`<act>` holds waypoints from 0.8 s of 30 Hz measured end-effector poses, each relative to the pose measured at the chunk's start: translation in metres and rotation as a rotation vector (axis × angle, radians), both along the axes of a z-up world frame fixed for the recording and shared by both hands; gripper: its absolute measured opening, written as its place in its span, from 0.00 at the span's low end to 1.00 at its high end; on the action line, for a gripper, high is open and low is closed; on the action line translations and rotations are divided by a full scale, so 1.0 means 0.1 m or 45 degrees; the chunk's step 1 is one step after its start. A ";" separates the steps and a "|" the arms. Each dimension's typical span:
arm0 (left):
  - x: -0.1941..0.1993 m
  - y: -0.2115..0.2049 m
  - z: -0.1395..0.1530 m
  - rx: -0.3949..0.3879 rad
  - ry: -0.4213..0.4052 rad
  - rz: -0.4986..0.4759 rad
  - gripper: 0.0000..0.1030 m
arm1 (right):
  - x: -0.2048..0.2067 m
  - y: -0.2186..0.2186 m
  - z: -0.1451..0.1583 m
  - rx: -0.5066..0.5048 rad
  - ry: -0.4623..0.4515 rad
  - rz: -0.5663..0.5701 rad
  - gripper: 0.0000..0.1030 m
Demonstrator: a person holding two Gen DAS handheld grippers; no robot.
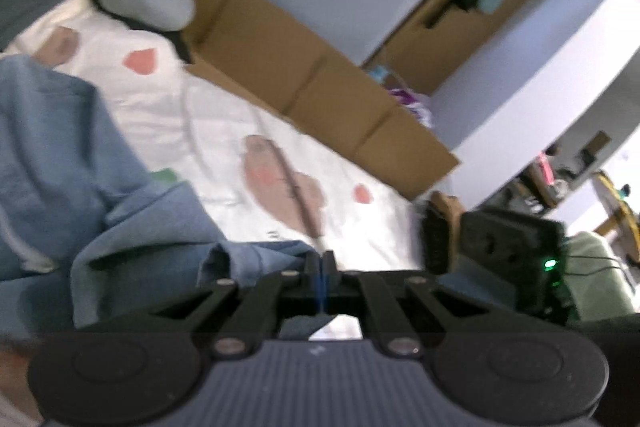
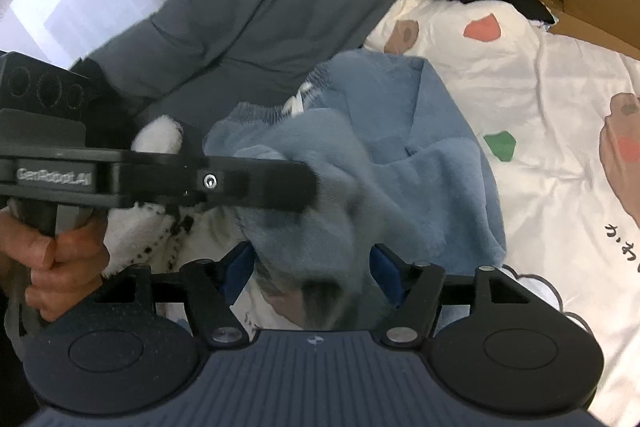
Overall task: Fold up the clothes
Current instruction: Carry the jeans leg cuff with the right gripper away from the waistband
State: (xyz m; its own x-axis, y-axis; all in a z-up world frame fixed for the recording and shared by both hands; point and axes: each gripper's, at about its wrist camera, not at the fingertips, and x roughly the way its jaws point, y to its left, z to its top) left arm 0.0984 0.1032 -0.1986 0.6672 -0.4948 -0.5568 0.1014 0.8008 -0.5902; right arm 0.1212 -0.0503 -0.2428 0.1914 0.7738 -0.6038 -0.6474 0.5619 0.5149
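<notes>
Blue fleece trousers [image 2: 400,163] lie rumpled on the bed's printed white quilt [image 2: 560,99]. Left gripper [image 1: 320,259] has its fingers pressed together on a fold of the blue cloth. Right gripper [image 2: 314,277] stands wide apart, a bunched part of the trousers lying between its blue pads [image 2: 384,267], unpinched.

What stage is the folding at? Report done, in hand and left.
Done: nothing looks finished; the blue fleece pants lie bunched on the patterned bedsheet.
In hand: the left gripper is shut, apparently on a pants edge; the right gripper is open with fabric draped between its jaws.
Left: flattening the pants and making every fold.
</notes>
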 end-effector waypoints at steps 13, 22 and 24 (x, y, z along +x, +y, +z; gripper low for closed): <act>-0.05 0.35 0.07 0.077 0.042 0.138 0.24 | 0.25 -0.68 -0.08 -0.071 -0.031 -0.292 0.09; -0.43 1.16 -0.14 0.229 0.280 0.448 0.26 | 0.52 -1.21 -0.01 -0.157 -0.092 -0.435 0.09; -0.53 1.34 -0.21 0.236 0.334 0.547 0.26 | 0.59 -1.31 0.01 -0.172 -0.107 -0.467 0.09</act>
State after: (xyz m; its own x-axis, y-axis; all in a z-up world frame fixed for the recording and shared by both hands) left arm 0.0450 0.2372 -0.2194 0.6144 -0.0854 -0.7843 -0.3906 0.8309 -0.3964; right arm 0.1799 -0.1808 -0.2413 0.4930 0.5596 -0.6662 -0.4278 0.8227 0.3744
